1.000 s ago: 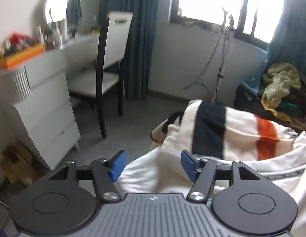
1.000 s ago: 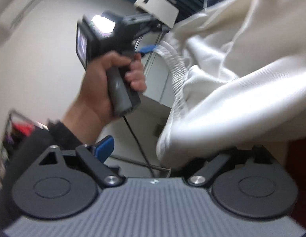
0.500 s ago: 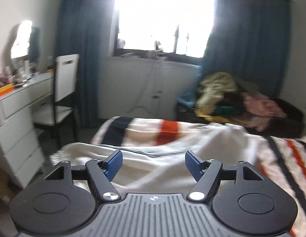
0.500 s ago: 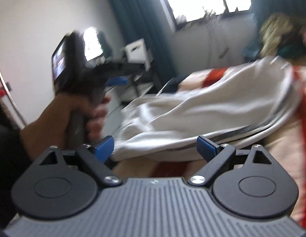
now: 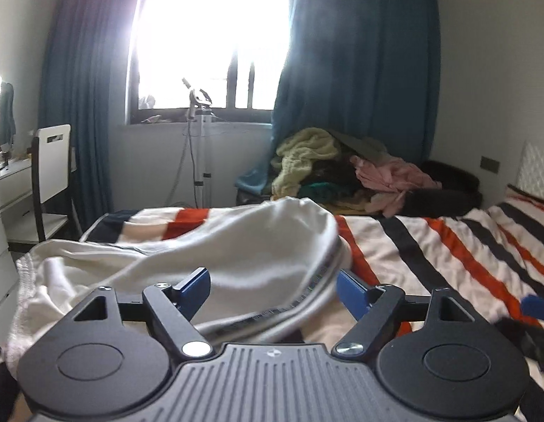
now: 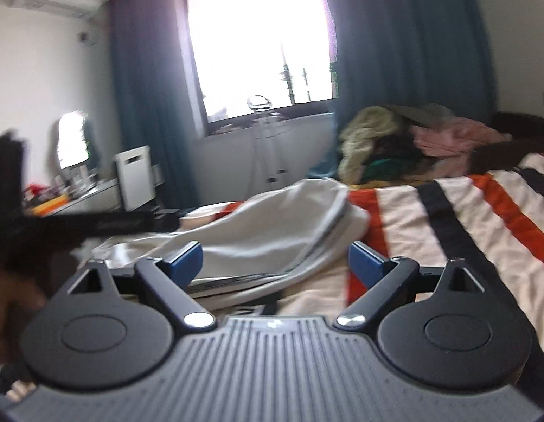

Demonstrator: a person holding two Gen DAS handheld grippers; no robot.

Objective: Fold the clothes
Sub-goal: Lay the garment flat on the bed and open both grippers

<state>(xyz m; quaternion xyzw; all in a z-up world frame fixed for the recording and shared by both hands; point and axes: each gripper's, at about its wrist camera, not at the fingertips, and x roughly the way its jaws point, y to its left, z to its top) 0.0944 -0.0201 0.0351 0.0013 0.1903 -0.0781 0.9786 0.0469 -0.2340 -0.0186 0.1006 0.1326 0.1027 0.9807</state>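
White garment (image 5: 208,256) lies crumpled, centre-left of frame, on striped bed (image 5: 430,246), one edge hanging off lower left. Left gripper (image 5: 272,286) is released, jaws wide, nothing between them; right gripper (image 6: 273,258) is likewise spread and empty. Clothes pile (image 5: 342,168) sits mid-frame behind. Likely step: regrasp and spread. Best to pinch the ribbed hem (image 5: 24,277) corners, pull flat before folding.
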